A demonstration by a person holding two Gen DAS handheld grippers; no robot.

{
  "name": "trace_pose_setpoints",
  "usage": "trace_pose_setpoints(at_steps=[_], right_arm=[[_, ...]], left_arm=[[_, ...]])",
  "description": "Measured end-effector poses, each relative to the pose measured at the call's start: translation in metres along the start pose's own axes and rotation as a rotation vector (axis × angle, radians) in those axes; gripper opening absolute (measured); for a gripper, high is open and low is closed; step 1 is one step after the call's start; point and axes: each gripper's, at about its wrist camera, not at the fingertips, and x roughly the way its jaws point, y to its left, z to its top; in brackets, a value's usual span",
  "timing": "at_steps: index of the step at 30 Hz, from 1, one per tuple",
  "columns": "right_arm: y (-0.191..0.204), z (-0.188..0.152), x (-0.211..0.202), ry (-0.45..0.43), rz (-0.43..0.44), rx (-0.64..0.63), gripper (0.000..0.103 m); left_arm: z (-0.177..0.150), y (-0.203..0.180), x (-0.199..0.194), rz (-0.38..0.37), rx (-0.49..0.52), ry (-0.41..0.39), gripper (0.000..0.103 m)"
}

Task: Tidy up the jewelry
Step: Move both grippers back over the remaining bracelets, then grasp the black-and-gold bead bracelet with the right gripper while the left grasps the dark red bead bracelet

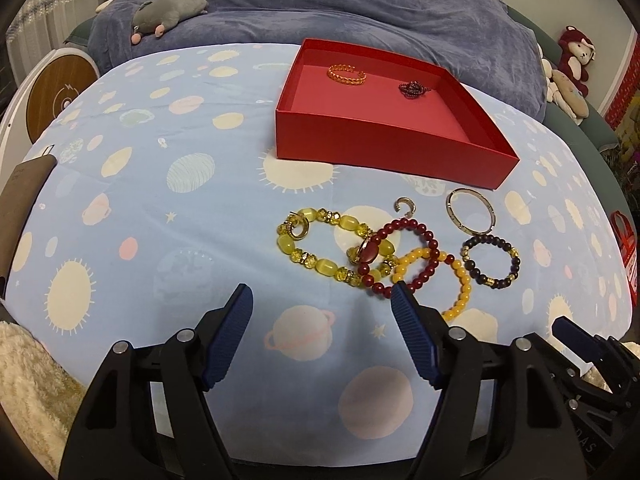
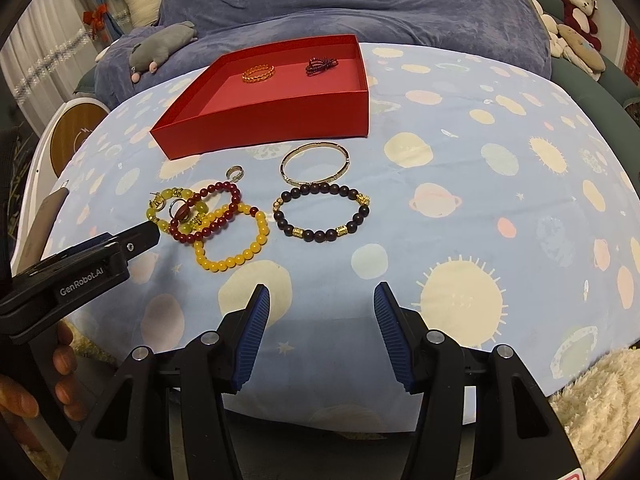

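We find the red box (image 2: 280, 104) in the upper centre of the right wrist frame, holding only an orange woven ring (image 2: 258, 73) and a dark red piece (image 2: 320, 65). Below it on the planet-print cloth (image 2: 480, 208) lie the gold bangle (image 2: 315, 162), dark bead bracelet (image 2: 322, 212) and tangled bracelets (image 2: 212, 220), so we judge most sorting remains. We keep the left gripper (image 1: 322, 304) and right gripper (image 2: 322, 300) spread apart and empty.
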Motion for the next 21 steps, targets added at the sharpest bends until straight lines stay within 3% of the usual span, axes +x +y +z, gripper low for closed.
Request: trace_pose_setpoints(at_steps=[21], right_arm=[[-0.008,0.039,0.034,-0.016,-0.008,0.048,0.053]], left_arm=[[0.003,0.022,0.016,0.044,-0.058,0.024,0.066]])
